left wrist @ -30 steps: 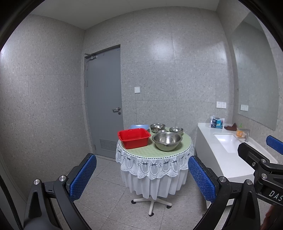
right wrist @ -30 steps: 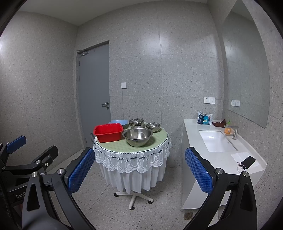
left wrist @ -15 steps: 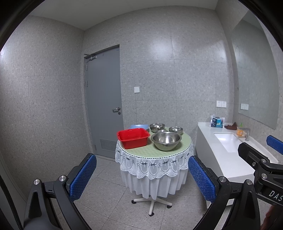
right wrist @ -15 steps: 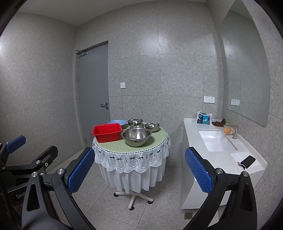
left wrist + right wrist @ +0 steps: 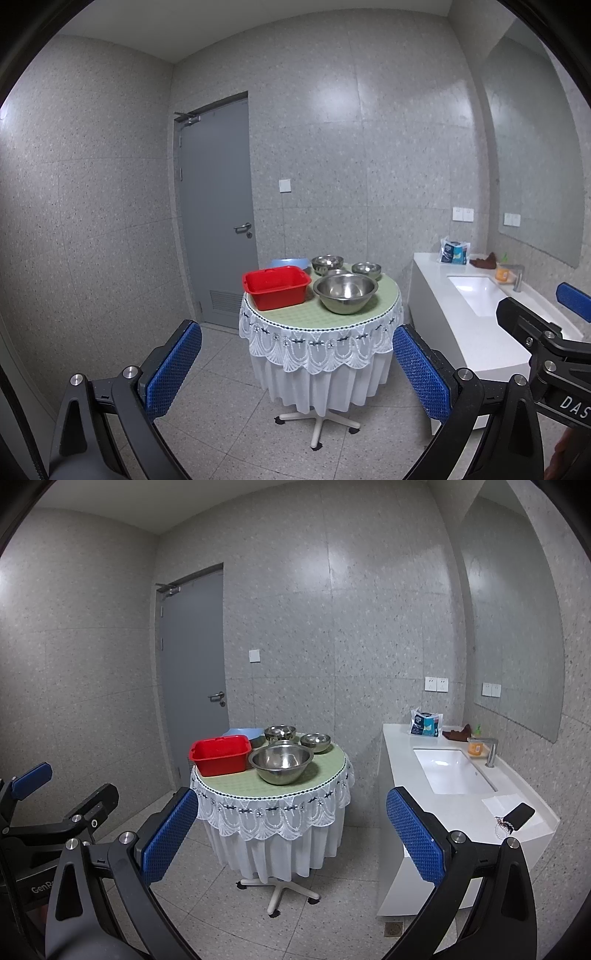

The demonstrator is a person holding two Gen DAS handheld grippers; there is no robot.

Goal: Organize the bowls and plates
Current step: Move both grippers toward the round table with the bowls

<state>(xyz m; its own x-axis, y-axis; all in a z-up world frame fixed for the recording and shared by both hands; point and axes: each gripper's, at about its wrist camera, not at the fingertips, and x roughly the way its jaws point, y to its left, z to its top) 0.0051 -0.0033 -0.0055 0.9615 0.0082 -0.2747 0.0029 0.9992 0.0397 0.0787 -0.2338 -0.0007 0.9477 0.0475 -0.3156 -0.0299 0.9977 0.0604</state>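
Bowls: my large steel bowl (image 5: pixel 346 297) sits empty beside the empty red tub (image 5: pixel 276 287) on the worktop (image 5: pixel 295 315); both hand-held grippers (image 5: pixel 297 363) (image 5: pixel 288 832) hang spread.

A washroom, tiled in speckled grey. Right of the jaws, a white counter (image 5: pixel 458 801) holds a sink (image 5: pixel 452 771), faucet (image 5: pixel 489 751) and wall mirror (image 5: pixel 517 627); a grey door (image 5: pixel 192 672) stands ahead-left.

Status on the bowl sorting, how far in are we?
Done: nothing visibly. The large steel bowl, two small steel bowls and the red tub sit separately on the round table. In hand: nothing; left gripper and right gripper are open, well short of the table. Left: everything.
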